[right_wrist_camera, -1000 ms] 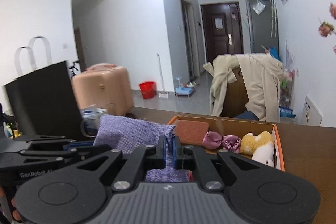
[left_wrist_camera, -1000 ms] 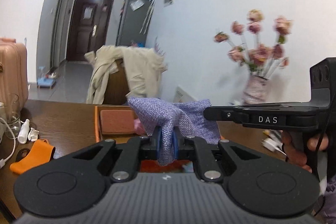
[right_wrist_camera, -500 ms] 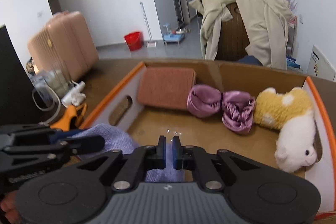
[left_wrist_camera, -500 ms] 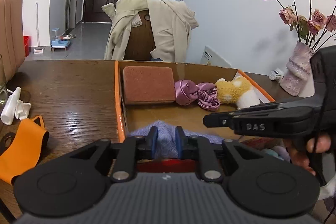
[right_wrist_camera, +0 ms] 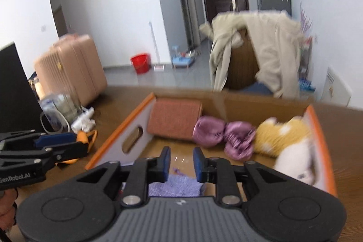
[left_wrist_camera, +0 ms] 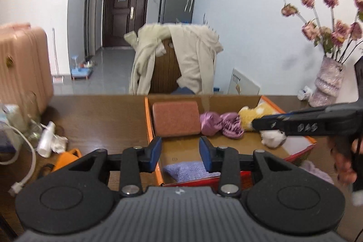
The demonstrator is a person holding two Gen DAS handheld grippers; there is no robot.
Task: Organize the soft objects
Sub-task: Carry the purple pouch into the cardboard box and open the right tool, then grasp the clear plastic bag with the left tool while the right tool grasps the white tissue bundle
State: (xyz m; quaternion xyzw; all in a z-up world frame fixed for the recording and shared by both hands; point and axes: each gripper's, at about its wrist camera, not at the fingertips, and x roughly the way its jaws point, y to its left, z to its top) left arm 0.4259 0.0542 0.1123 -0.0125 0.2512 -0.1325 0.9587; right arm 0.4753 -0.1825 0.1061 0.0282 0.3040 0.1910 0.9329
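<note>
A lilac knitted cloth (left_wrist_camera: pixel 188 171) lies folded on the floor of an orange-rimmed cardboard box (left_wrist_camera: pixel 148 119), near its front wall; it also shows in the right wrist view (right_wrist_camera: pixel 174 185). My left gripper (left_wrist_camera: pixel 180 153) is open and empty just above it. My right gripper (right_wrist_camera: pixel 181 162) is open and empty above the same cloth. At the back of the box (right_wrist_camera: pixel 118 135) lie a terracotta cushion (left_wrist_camera: pixel 175 120), a purple satin scrunchie (left_wrist_camera: pixel 221 125) and a yellow-and-white plush toy (left_wrist_camera: pixel 271 130).
On the brown table left of the box lie an orange strap (left_wrist_camera: pixel 65 157), a small white bottle (left_wrist_camera: pixel 46 140) and a white cable (left_wrist_camera: pixel 25 146). A vase of dried flowers (left_wrist_camera: pixel 326 83) stands at the right. A chair with a beige coat (left_wrist_camera: pixel 179 60) is behind the table.
Both grippers lowered the lilac cloth into the box, opened and let it go. They have since lifted back a little, and the cloth stays on the box floor.
</note>
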